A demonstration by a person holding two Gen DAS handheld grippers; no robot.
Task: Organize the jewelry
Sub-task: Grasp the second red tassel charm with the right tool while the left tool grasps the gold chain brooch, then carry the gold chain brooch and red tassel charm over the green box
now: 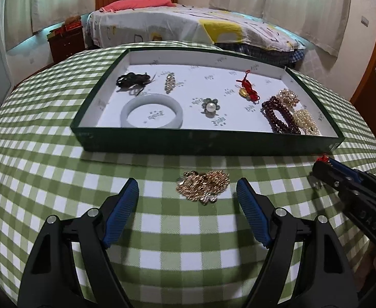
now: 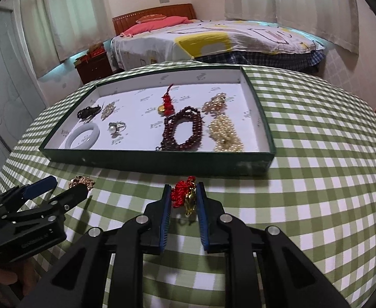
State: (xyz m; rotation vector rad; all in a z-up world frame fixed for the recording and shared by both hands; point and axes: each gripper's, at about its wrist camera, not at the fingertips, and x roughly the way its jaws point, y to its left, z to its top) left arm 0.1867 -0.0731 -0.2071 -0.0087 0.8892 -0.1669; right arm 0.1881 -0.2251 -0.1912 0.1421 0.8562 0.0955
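Note:
A gold chain pile [image 1: 203, 185] lies on the checked tablecloth, between the open fingers of my left gripper [image 1: 188, 183]; it also shows in the right wrist view [image 2: 81, 181]. My right gripper [image 2: 184, 190] is shut on a red knotted charm with a gold pendant [image 2: 185, 195], just in front of the green tray [image 2: 162, 163]. The tray [image 1: 203, 142] holds a white jade bangle [image 1: 151, 111], a pearl flower ring [image 1: 210, 107], a dark red bead bracelet [image 1: 280, 114], pearl pieces [image 1: 306, 122], a second red charm [image 1: 248, 89], a dark hair tie [image 1: 132, 79] and a rhinestone clip [image 1: 169, 83].
The table wears a green and white checked cloth [image 1: 59, 179]. A bed [image 1: 188, 25] with a patterned cover stands behind the table, with a wooden nightstand [image 1: 66, 39] to its left. The right gripper shows at the right edge of the left wrist view [image 1: 324, 166].

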